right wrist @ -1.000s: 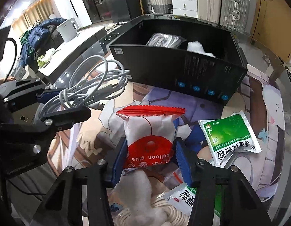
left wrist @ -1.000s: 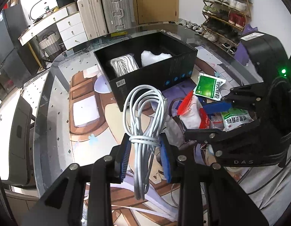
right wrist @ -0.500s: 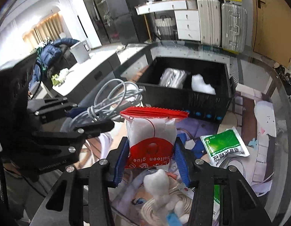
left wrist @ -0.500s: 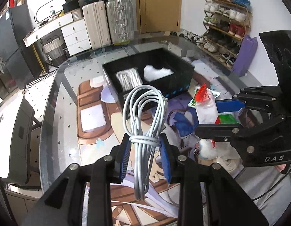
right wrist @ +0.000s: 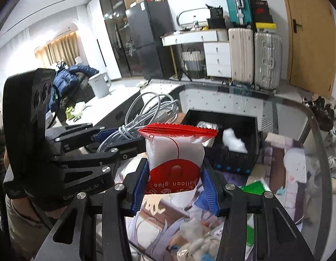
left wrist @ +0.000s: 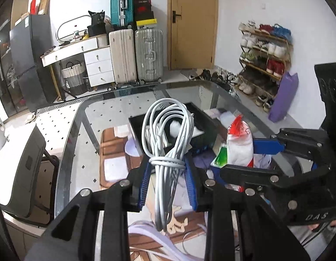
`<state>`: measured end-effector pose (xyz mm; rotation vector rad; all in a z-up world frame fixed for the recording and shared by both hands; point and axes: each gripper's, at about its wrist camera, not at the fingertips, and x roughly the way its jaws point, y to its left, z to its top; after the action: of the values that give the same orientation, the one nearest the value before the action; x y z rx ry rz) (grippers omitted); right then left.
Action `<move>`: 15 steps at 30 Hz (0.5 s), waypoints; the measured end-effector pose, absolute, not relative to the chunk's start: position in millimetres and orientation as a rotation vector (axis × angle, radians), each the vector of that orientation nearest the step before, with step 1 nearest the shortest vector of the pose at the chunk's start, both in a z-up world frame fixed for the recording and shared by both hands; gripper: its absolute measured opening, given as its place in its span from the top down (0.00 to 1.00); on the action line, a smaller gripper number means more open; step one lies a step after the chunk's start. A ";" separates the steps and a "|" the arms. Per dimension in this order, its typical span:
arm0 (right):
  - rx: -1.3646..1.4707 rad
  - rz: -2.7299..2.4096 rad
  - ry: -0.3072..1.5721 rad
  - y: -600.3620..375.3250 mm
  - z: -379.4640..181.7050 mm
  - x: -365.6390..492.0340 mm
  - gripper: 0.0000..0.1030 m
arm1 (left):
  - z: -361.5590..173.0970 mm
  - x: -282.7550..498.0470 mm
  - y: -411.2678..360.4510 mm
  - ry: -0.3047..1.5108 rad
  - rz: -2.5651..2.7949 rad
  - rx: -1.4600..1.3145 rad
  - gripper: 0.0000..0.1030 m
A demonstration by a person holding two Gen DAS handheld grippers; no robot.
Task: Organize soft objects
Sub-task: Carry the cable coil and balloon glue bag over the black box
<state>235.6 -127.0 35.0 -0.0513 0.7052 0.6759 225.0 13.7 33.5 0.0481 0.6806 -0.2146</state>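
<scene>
The left gripper has its fingers closed on a bundled white cable, held above the near part of the glass worktop. Beside it, to the right, the right gripper has its fingers pinched on a red-and-white balloon glue packet, also lifted clear of the worktop. Farther off stands the black box, apparently divided in two: a coiled cable lies in its left part and a white fluffy wad in its right. So some sorting is done, and two more items are in the air, not yet placed. Still on the worktop near the grippers are a green packet, cotton-like tufts and what seems to be a cream cord. I judge the task to be around its middle, with several pieces left after these two.
</scene>
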 end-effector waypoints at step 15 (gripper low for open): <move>-0.001 0.583 0.604 -126.6 74.7 283.7 0.53 | 50.9 263.7 36.4 0.610 -0.136 -0.069 0.72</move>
<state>283.7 -126.6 74.7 -0.0006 0.6041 0.5826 263.7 36.4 50.9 -0.0687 0.6096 -0.1361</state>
